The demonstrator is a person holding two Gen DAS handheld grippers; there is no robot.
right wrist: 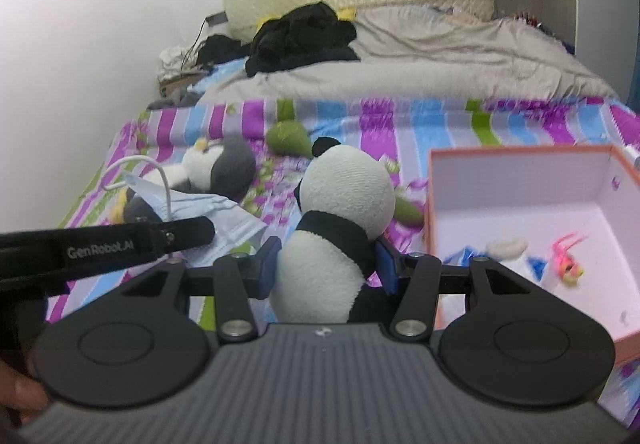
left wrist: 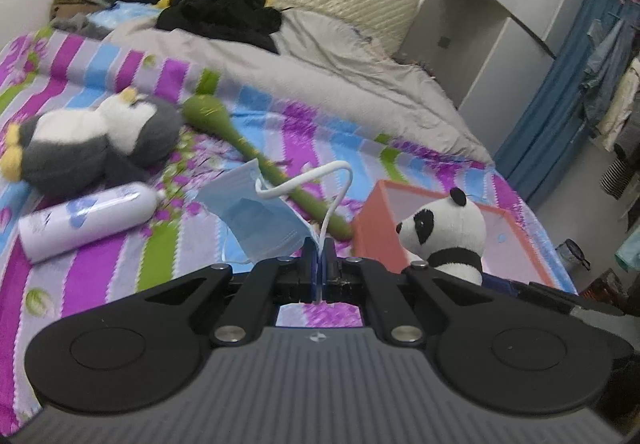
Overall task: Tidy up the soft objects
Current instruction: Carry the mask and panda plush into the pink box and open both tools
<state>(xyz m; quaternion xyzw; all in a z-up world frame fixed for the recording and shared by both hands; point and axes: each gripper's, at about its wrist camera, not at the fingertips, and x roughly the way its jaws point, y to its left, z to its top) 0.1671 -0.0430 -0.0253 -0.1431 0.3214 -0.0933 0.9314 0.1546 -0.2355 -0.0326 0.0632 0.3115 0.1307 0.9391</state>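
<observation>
Panda plush [right wrist: 340, 228] between right claw [right wrist: 326, 264] pads, above bedspread [right wrist: 440, 120].

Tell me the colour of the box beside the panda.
The box has salmon-pink walls outside and a white inside; the right wrist view shows it best.

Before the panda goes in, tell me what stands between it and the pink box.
Nothing visible. The right gripper holds the panda just left of the pink box, whose top is open; only bedspread lies between.

Black-white panda [right wrist: 340, 212], blue mask [left wrist: 256, 220], orange box [right wrist: 532, 180].
</observation>
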